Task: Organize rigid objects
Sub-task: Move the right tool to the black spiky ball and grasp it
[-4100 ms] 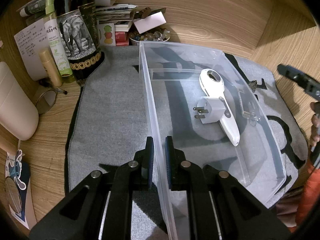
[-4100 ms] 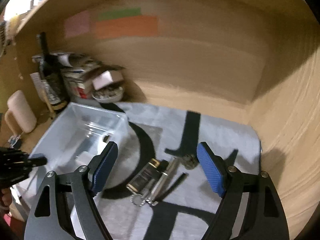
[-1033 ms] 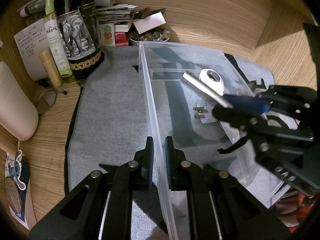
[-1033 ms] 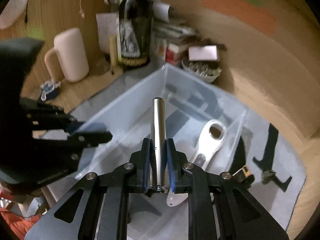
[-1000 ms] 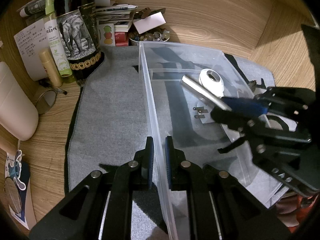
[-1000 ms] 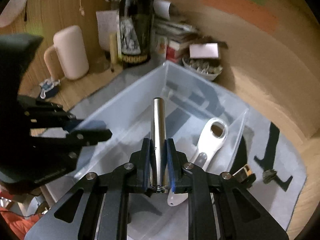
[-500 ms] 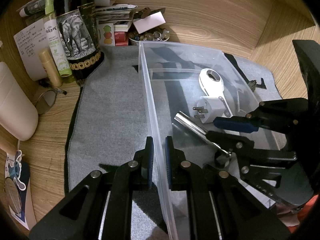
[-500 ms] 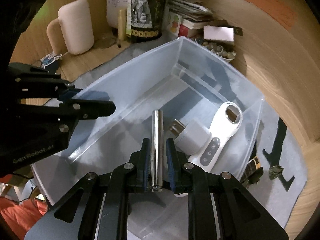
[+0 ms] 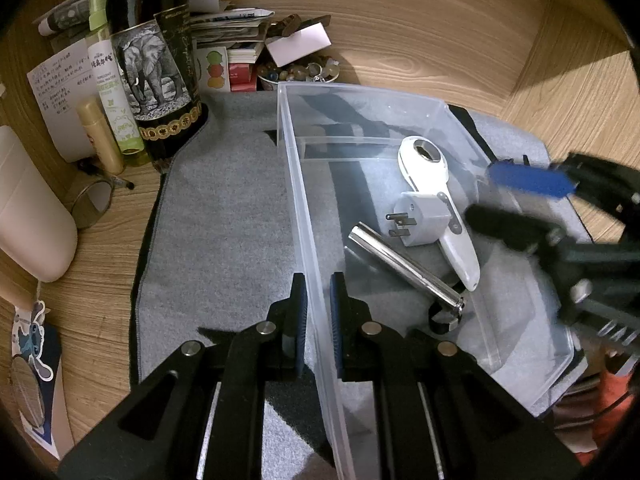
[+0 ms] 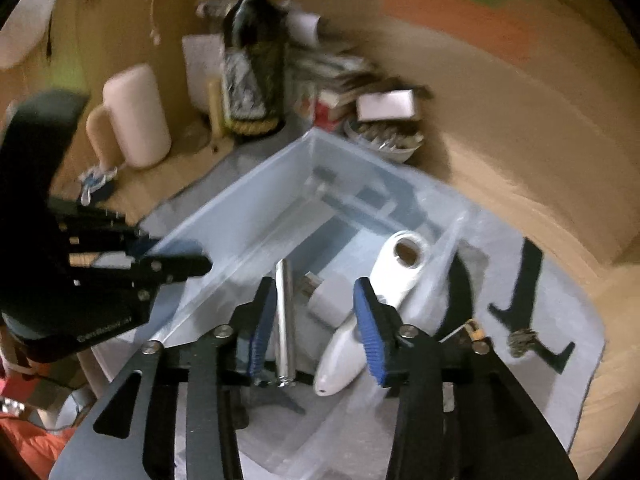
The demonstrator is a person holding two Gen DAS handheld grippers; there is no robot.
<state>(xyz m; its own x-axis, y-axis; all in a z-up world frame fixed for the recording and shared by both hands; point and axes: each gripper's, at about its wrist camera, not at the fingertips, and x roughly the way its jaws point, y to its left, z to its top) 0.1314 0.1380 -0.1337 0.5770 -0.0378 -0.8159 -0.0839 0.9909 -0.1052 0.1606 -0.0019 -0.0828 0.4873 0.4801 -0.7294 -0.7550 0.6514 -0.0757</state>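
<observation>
My left gripper point(image 9: 318, 286) is shut on the near wall of the clear plastic bin point(image 9: 360, 92). Inside the bin lie a shiny metal cylinder point(image 9: 404, 266), a white plug adapter point(image 9: 424, 220) and a white handheld device point(image 9: 436, 196) with a hexagonal hole. My right gripper point(image 10: 314, 292) hovers over the bin with its jaws opening. The cylinder point(image 10: 285, 320) lies free on the bin floor below them, close to the left pad, and neither pad presses on it. In the left wrist view the right gripper point(image 9: 516, 202) is a blur at the bin's right side.
A grey mat point(image 9: 224, 208) lies under the bin. A dark bottle with an elephant label point(image 9: 156, 64), small bottles, papers and a bowl of beads point(image 9: 300, 72) crowd the back left. A pale mug point(image 9: 28, 216) stands left. Small items point(image 10: 472, 328) lie on the mat right of the bin.
The right gripper brought the cylinder down into the bin, let go of it and drew back up and to the right. The left gripper kept its hold on the bin wall.
</observation>
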